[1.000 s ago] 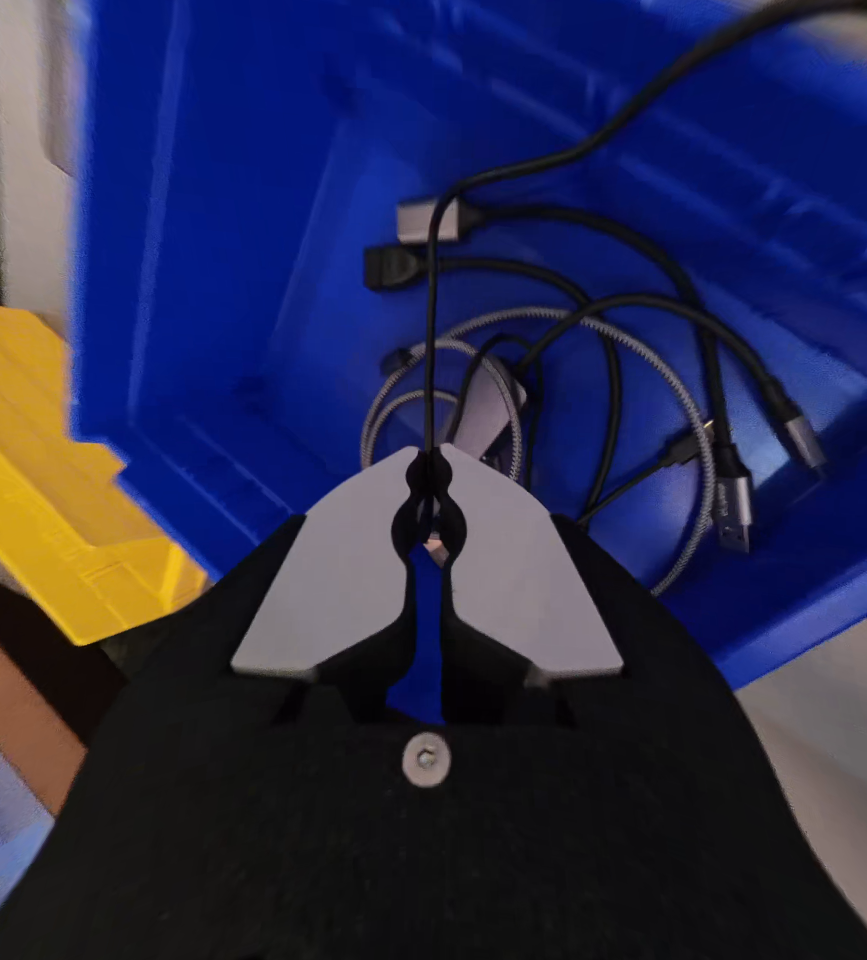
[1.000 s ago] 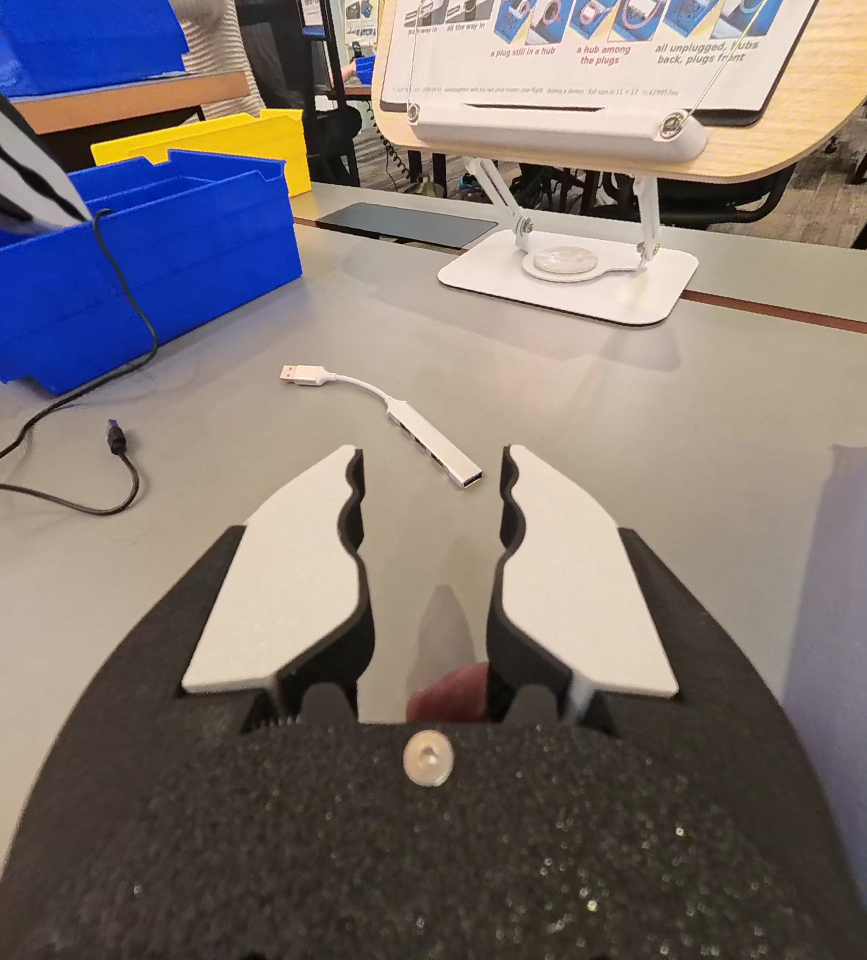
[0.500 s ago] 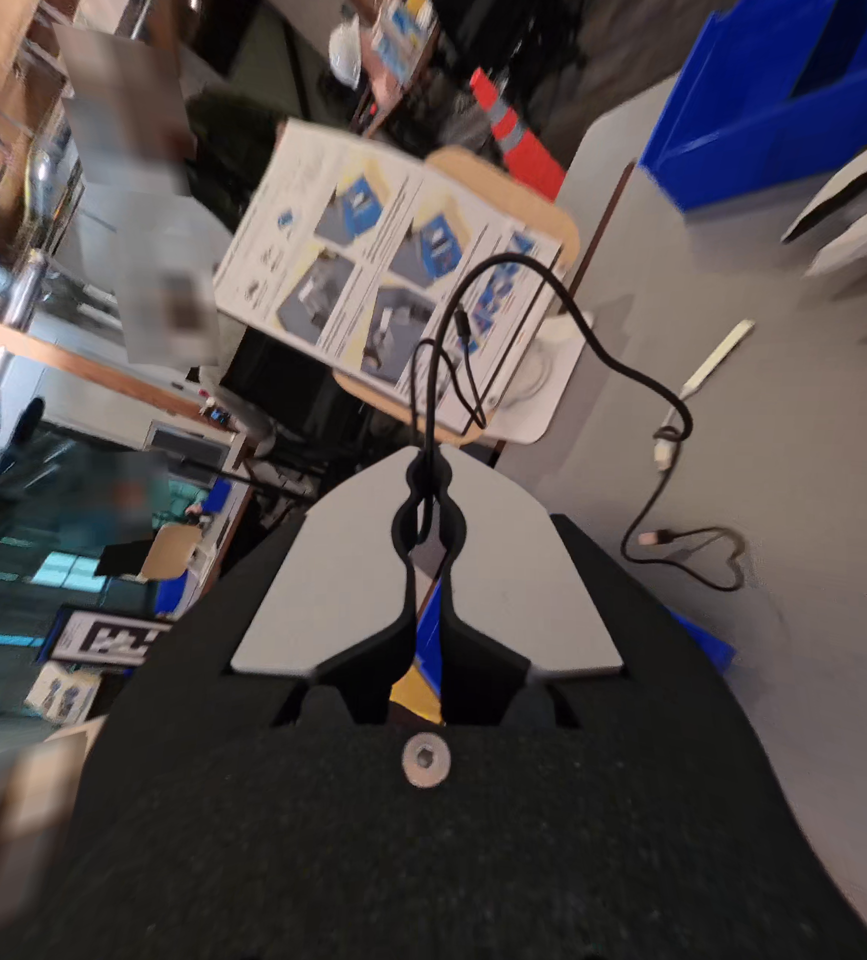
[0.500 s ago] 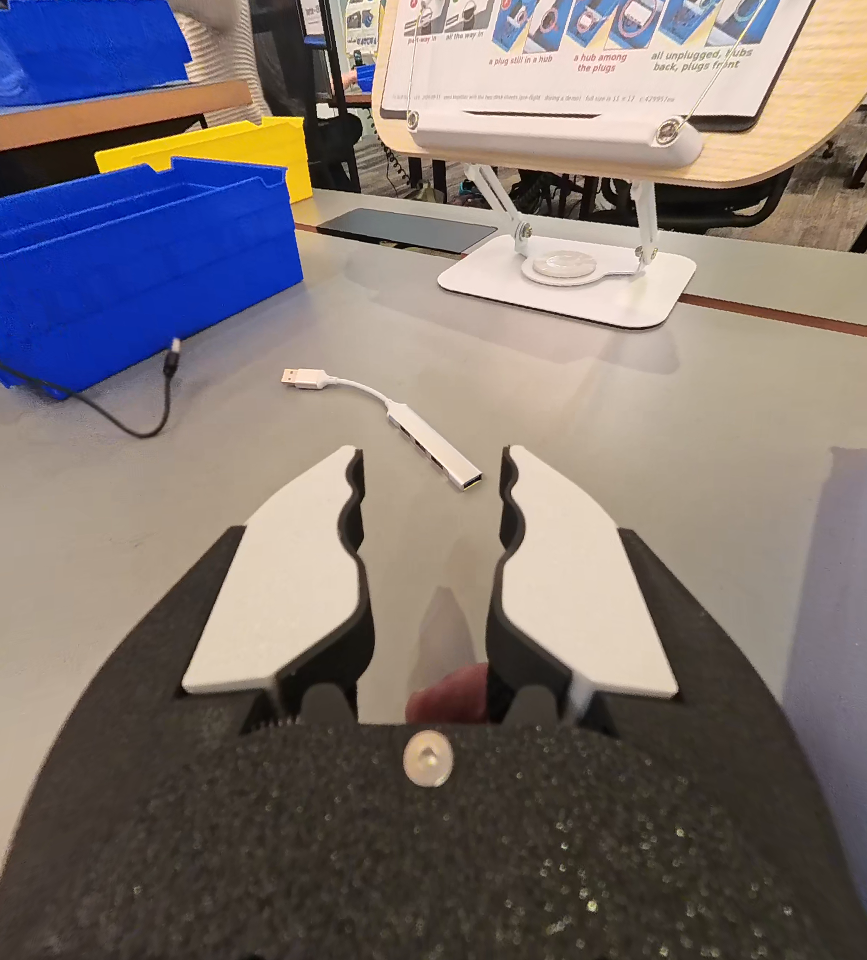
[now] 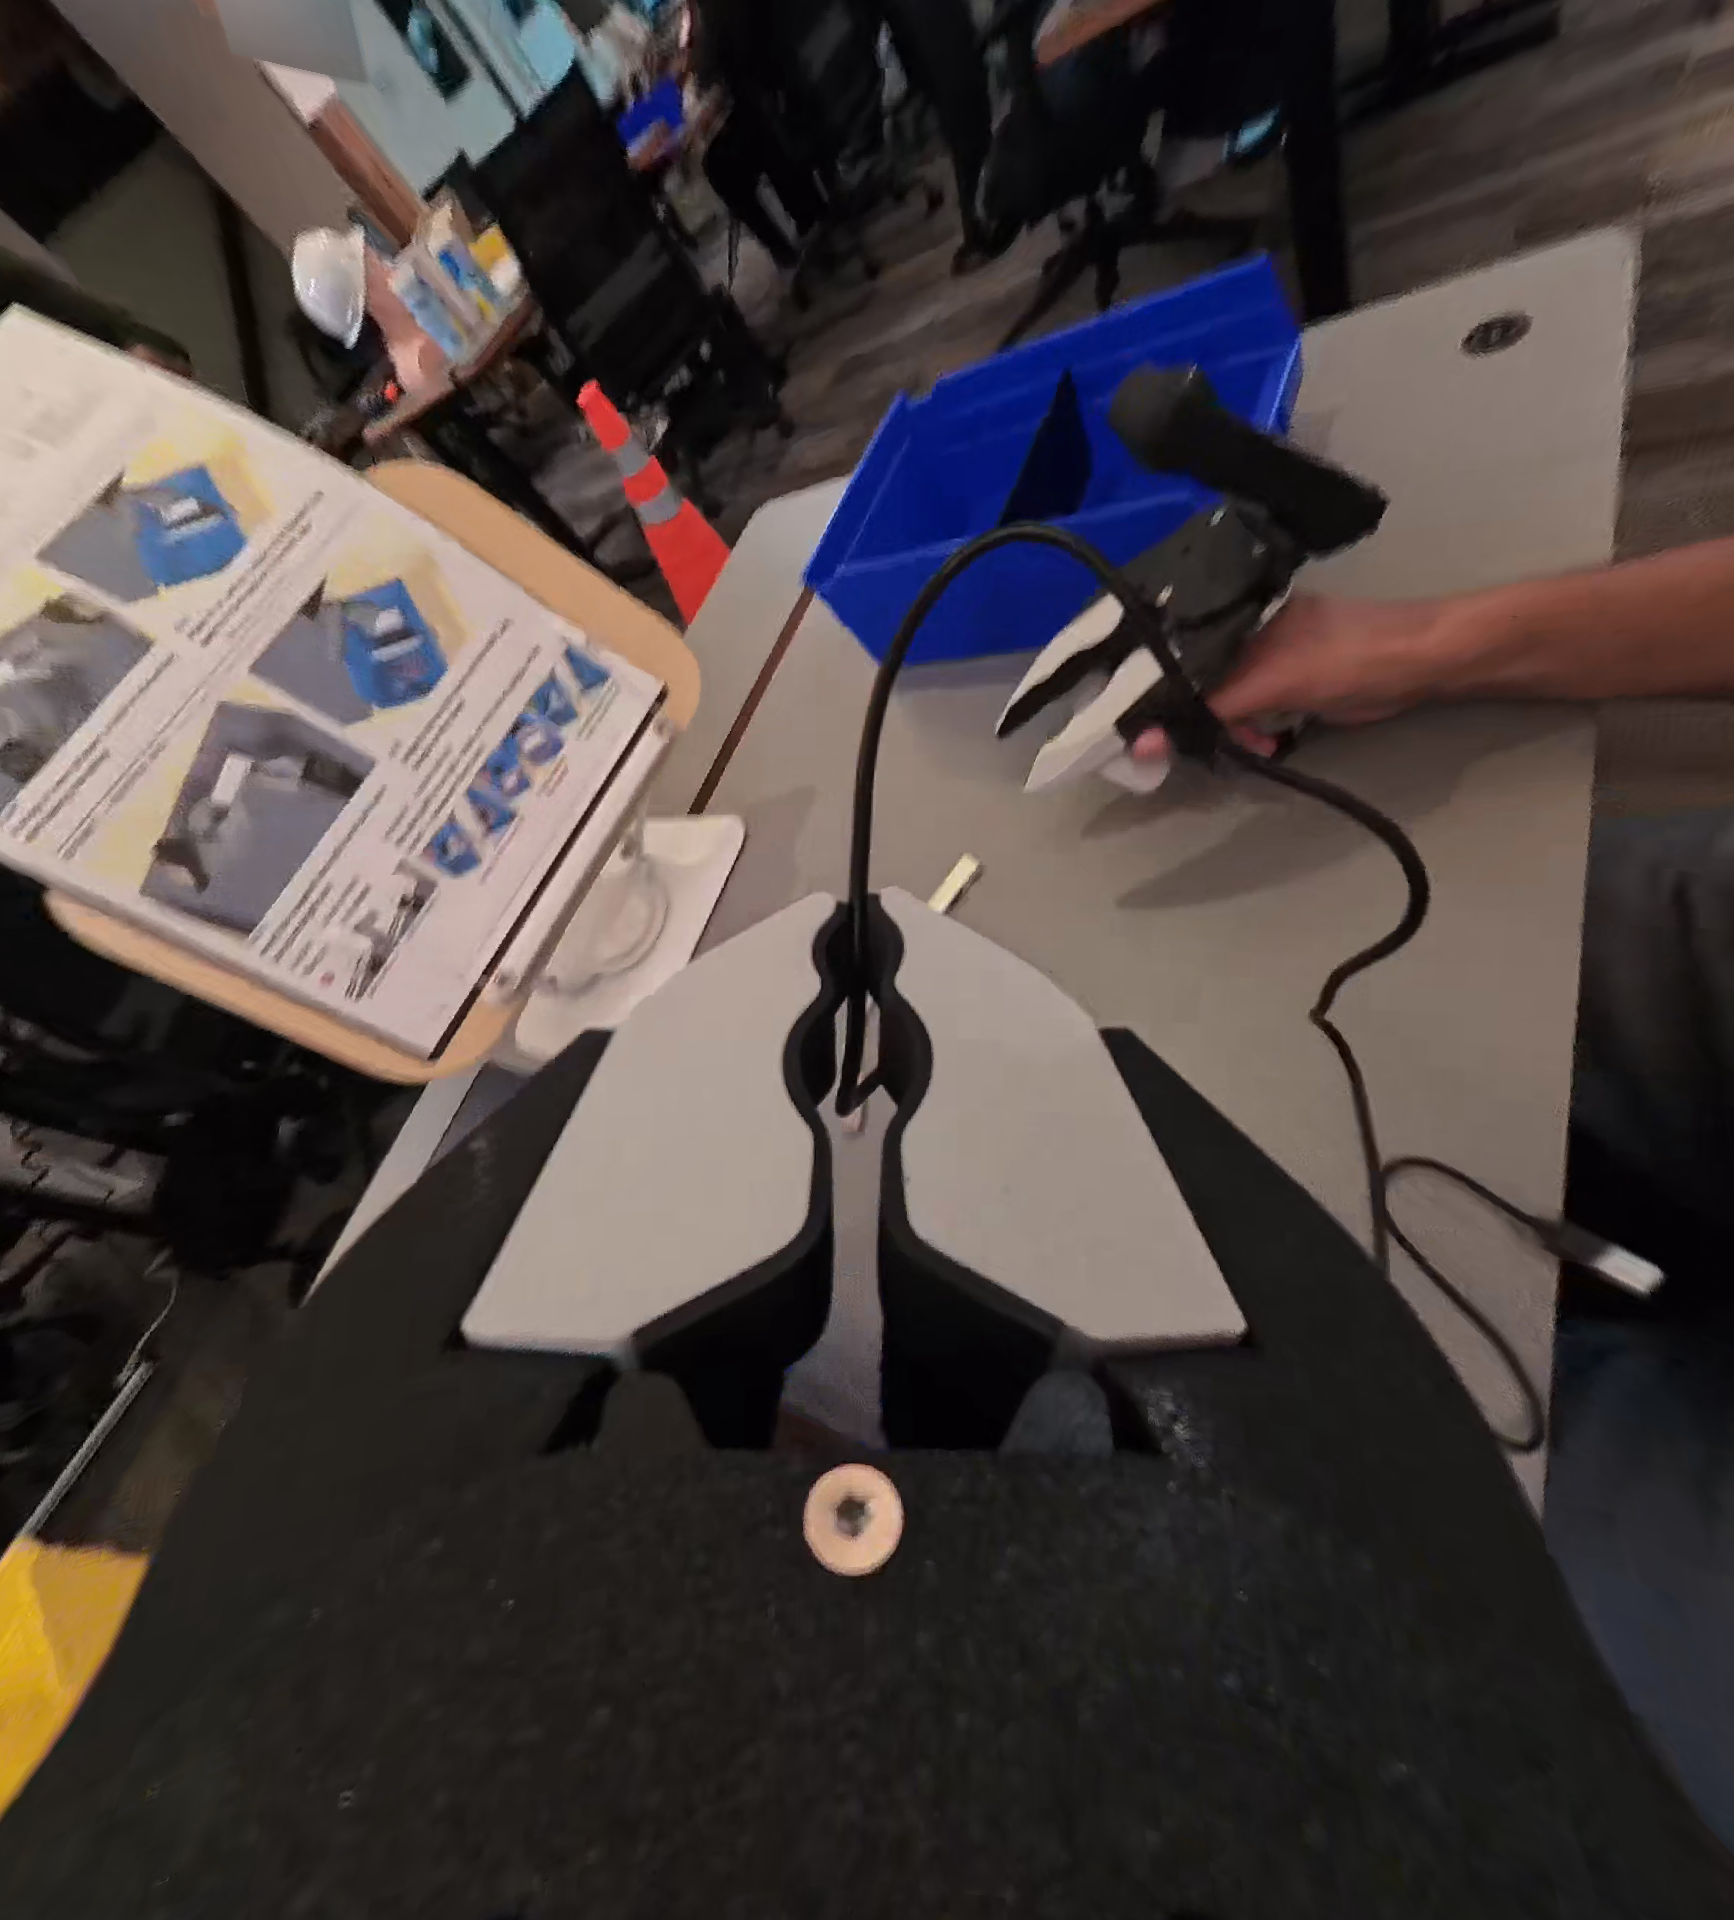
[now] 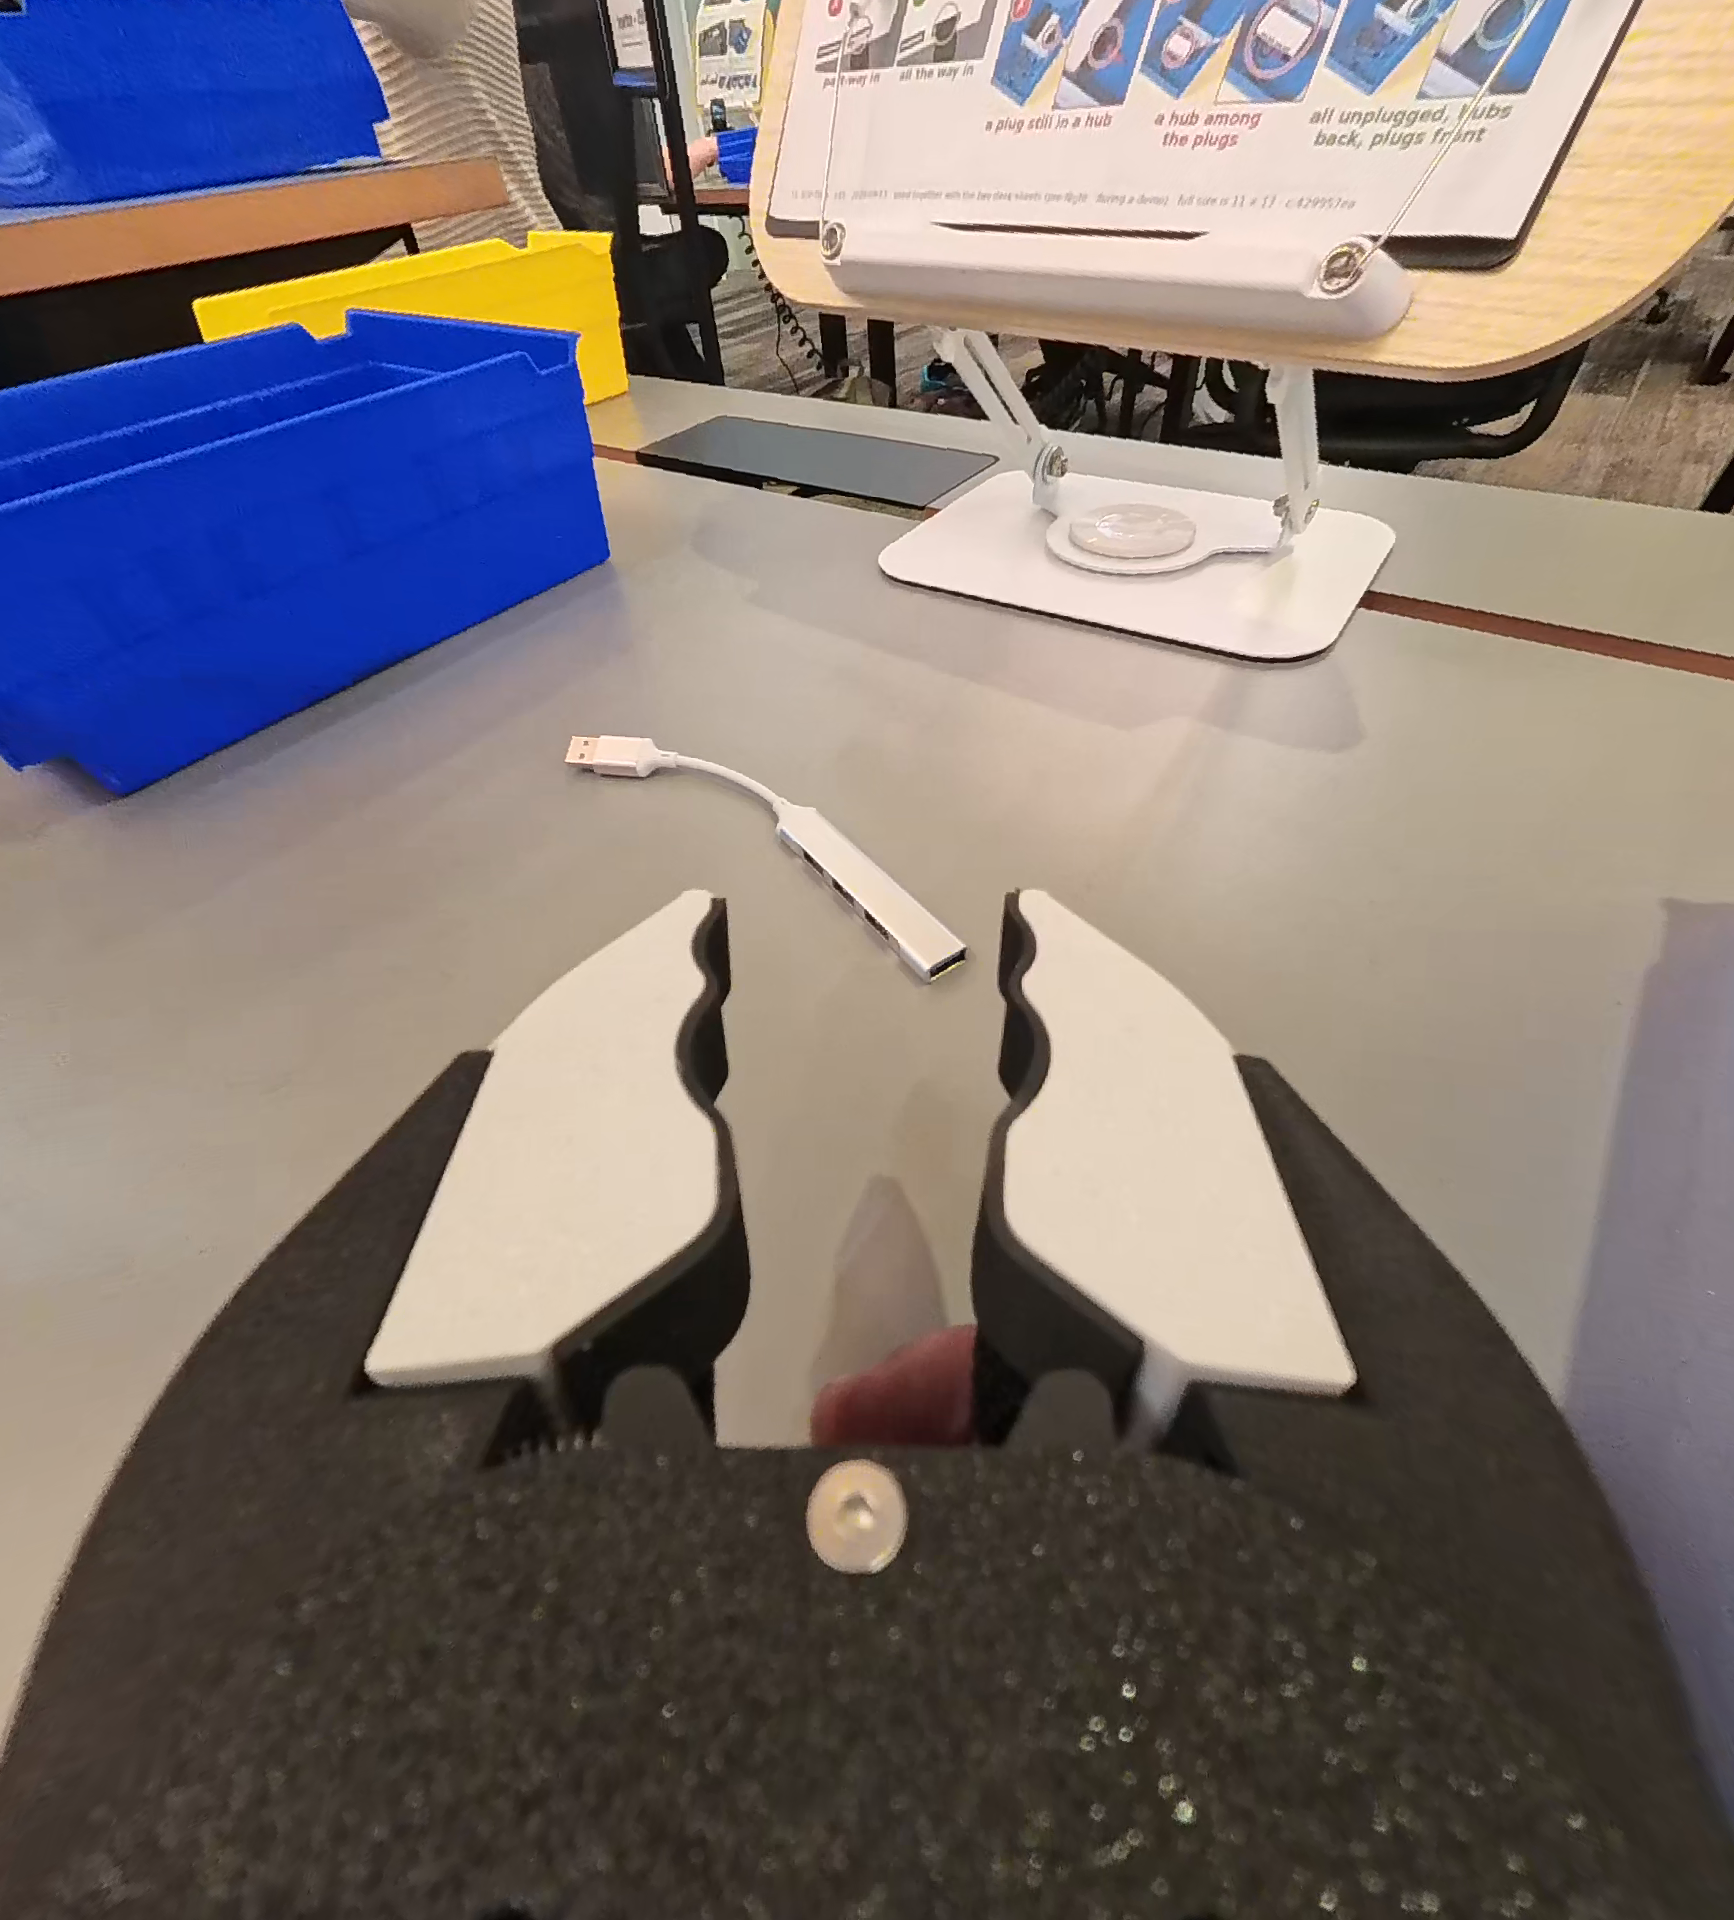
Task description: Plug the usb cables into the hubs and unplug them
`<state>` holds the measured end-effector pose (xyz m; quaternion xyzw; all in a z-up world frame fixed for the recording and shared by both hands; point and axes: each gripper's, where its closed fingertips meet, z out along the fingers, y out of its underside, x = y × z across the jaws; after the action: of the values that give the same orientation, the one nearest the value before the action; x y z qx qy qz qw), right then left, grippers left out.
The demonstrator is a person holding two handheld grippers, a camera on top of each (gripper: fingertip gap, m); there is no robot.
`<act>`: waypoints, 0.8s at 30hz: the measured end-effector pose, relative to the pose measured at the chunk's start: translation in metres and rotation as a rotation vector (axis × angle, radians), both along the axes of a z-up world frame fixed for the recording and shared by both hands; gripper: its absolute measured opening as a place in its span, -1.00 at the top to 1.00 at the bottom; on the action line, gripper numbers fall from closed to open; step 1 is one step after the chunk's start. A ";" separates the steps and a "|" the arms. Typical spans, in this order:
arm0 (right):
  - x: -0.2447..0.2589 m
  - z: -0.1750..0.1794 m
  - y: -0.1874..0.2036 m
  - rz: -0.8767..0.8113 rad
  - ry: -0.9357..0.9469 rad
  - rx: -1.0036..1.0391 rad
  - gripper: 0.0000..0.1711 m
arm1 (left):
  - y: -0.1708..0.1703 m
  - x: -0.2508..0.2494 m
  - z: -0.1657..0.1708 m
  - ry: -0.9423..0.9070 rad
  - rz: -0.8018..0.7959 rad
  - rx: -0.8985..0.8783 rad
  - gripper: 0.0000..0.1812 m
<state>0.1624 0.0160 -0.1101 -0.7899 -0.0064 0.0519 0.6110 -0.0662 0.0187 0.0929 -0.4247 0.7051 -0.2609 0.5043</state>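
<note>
My left gripper (image 5: pixel 858 920) is shut on a thin black USB cable (image 5: pixel 1403 904). The cable arcs up from the tips, then trails right over the grey table to its silver plug (image 5: pixel 1621 1270) near the table's right edge. My right gripper (image 6: pixel 863 920) is open and empty, low over the table. Just beyond its tips lies a slim silver USB hub (image 6: pixel 868 914) with a short white lead and plug (image 6: pixel 614 755). In the left wrist view the hub's end (image 5: pixel 954 881) peeks out behind my fingers, and the right gripper (image 5: pixel 1081 707) shows farther off, held by a hand.
A blue bin (image 6: pixel 250 520) stands at the left with a yellow bin (image 6: pixel 489 301) behind it. A white stand (image 6: pixel 1143 556) holds an instruction board (image 6: pixel 1258 114) at the back. Another blue bin (image 5: pixel 1050 468) sits at the far end, and a dark tablet (image 6: pixel 811 473) lies flat. Across from one pair of fingers to the other is roughly 30 cm.
My left gripper has carried the black cable out of the blue bin and swung over the table toward the hub. The cable has left the right wrist view. The right gripper has stayed still and open.
</note>
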 end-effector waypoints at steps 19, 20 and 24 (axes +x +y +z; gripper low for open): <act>0.001 0.000 0.000 0.000 0.021 -0.003 0.42 | 0.138 0.024 -0.066 0.135 0.445 0.169 0.99; 0.001 -0.001 0.000 0.000 0.021 -0.005 0.42 | 0.143 0.026 -0.060 0.101 0.473 0.165 0.98; 0.002 -0.002 0.000 -0.001 0.028 -0.013 0.42 | 0.136 0.054 -0.012 -0.005 0.382 0.079 0.98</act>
<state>0.1645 0.0164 -0.1116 -0.7931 0.0026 0.0626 0.6059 -0.0126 0.1545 0.0812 -0.5300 0.6202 -0.1334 0.5627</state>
